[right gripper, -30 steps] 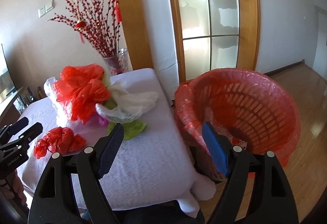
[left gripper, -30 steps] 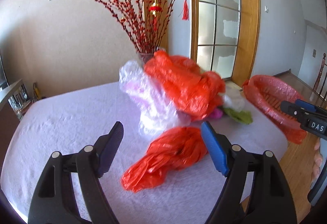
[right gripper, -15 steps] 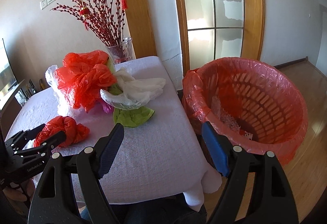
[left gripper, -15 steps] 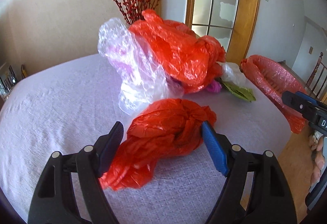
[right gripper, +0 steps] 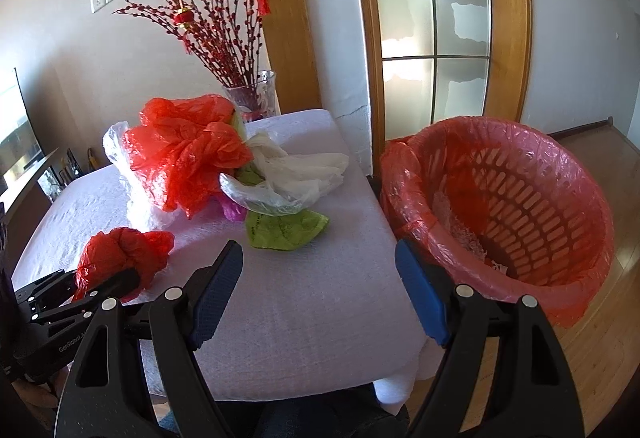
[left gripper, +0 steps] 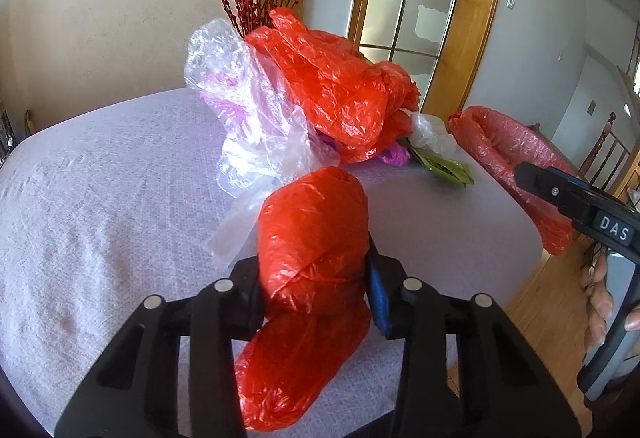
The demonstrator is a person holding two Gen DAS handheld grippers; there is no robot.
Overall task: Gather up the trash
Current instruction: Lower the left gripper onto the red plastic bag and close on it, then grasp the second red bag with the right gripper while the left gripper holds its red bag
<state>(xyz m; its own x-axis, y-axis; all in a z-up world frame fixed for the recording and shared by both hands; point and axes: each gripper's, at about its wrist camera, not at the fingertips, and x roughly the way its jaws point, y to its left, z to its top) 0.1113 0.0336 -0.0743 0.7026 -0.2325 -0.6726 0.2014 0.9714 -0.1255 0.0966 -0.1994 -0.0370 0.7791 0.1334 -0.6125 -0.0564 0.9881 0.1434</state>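
Left claw (left gripper: 314, 278) clamped on crumpled red bag (left gripper: 312, 238), bag resting on white-clothed counter (left gripper: 100, 198) near its front edge. Right claw (right gripper: 318, 290) wide open, holding nothing, above counter's near edge. Pile of bags (right gripper: 192, 154) mid-counter. Red-lined bin (right gripper: 516, 206) just beside counter, right side
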